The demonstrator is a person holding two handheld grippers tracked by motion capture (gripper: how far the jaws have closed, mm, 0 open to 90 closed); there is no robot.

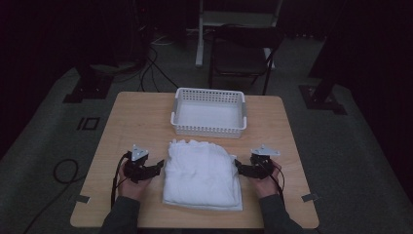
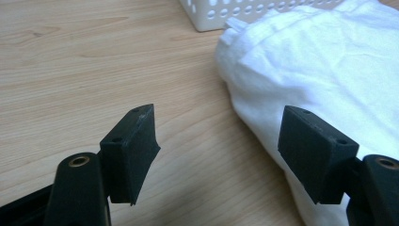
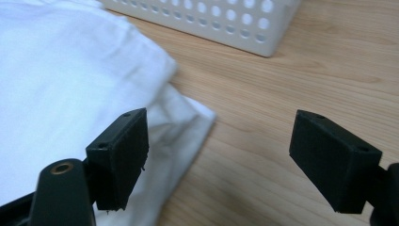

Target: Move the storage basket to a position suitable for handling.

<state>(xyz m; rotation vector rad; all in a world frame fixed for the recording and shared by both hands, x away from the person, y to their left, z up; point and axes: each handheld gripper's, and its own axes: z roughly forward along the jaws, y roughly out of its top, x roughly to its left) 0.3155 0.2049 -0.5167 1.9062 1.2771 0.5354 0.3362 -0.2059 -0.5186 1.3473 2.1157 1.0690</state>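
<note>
Left gripper spread wide, empty, at left edge of folded white cloth. Cloth between both grippers, not yet grasped. Right gripper likewise agape at right edge. White basket beyond, empty; likely destination.

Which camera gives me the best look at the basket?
The high view: the whole white basket shows, open top and all four walls, behind the folded cloth. The left and right gripper views catch just a strip of its perforated wall.
</note>
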